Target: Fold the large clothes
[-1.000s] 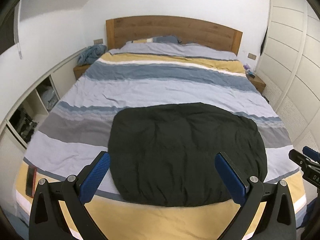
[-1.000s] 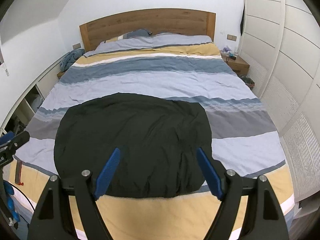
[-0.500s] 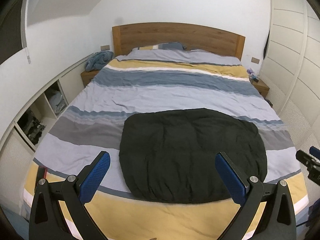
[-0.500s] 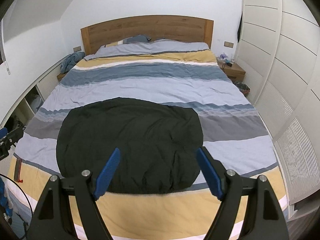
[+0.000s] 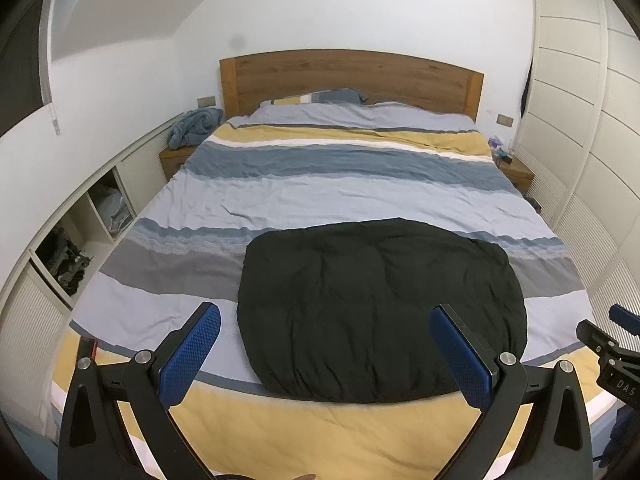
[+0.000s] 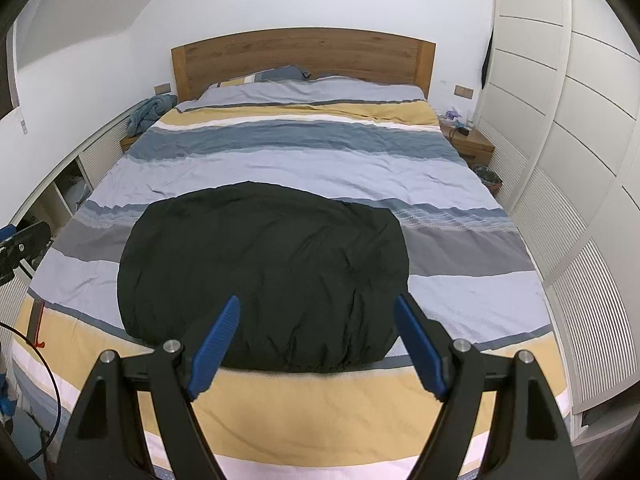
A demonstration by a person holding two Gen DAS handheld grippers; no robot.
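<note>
A black garment [image 5: 380, 304] [image 6: 264, 276] lies folded into a rounded rectangle on the striped bed cover [image 5: 328, 200] [image 6: 304, 160], near the foot of the bed. Both grippers hang above the foot end, clear of the cloth. My left gripper [image 5: 325, 354] stands open, its blue pads wide apart with nothing between them. My right gripper [image 6: 318, 344] is open too and holds nothing. In the left wrist view the right gripper's tip [image 5: 612, 344] pokes in at the right edge; in the right wrist view the left gripper's tip [image 6: 24, 240] shows at the left edge.
A wooden headboard [image 5: 352, 76] and pillows stand at the far end. Low shelving [image 5: 80, 240] runs along the left wall, with a blue towel [image 5: 196, 126] on a bedside table. White louvred wardrobes [image 6: 560, 220] line the right side. A red-edged phone-like item [image 6: 35, 320] lies at the bed's left corner.
Both grippers have drawn back and up from the garment, so it looks smaller and farther off. The cloth itself has not moved. Both stay open.
</note>
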